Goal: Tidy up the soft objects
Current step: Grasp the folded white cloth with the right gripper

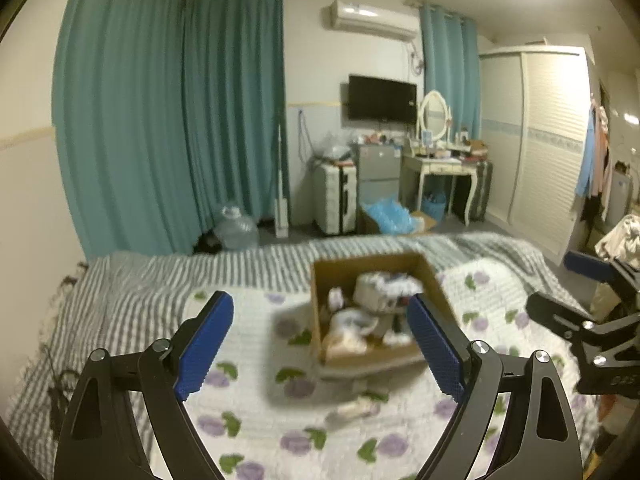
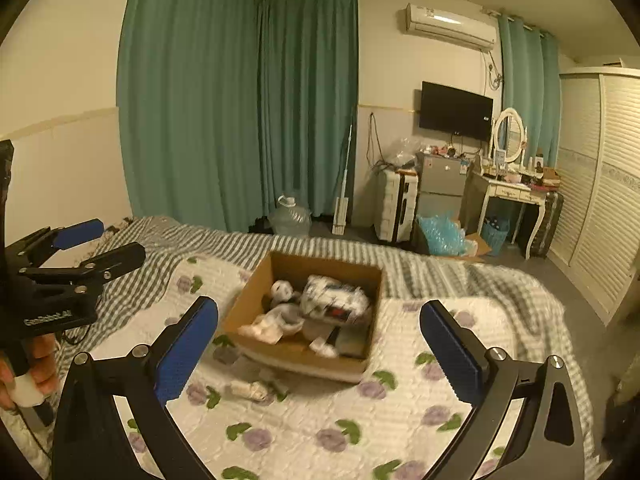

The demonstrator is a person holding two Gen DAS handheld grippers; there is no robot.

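An open cardboard box [image 1: 372,266] [image 2: 320,266] sits on a white quilt with purple flowers [image 1: 260,420] [image 2: 360,420]. In it lie a white plush toy [image 1: 352,320] [image 2: 284,312], a white wrapped bundle [image 1: 384,286] [image 2: 336,298] and other soft pieces. A small pale rolled item [image 1: 356,406] [image 2: 250,391] lies on the quilt just in front of the box. My left gripper [image 1: 320,298] [image 2: 116,238] hangs open above the quilt, short of the box, with nothing between its fingers. My right gripper [image 2: 319,304] [image 1: 554,280] is open and empty too, beside it.
Grey striped bedding [image 1: 160,280] covers the bed's far side. Beyond the bed stand teal curtains [image 2: 240,100], a water jug [image 2: 290,216], a white suitcase [image 2: 394,210], a small fridge [image 2: 440,182], a dressing table [image 2: 516,192] and a wardrobe [image 2: 600,184]. A hand [image 2: 36,360] holds the left gripper.
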